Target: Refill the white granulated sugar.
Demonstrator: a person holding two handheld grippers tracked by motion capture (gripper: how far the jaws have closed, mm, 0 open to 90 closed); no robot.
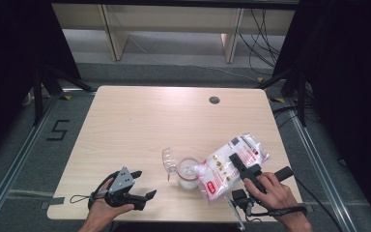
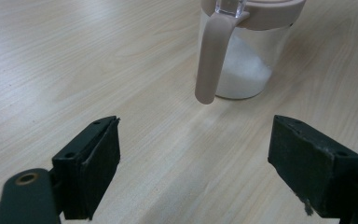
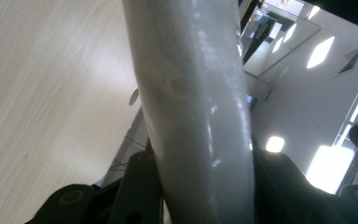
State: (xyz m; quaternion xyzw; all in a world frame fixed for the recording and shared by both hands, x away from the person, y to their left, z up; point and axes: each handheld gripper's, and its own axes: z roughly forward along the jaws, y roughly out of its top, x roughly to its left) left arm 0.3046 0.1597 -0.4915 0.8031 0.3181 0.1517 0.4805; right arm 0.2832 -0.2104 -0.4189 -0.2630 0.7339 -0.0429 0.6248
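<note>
Glossy plastic bag (image 1: 232, 164); clear jar (image 2: 242, 60), matt beige plastic lid; pale wood-grain table (image 1: 140, 125).

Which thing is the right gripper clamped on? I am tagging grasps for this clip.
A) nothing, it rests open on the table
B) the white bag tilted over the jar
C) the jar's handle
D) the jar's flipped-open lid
B: in the high view the right gripper is shut on the white bag, whose lower end tips over the open jar; the bag's film sits between its jaws in the right gripper view.
</note>
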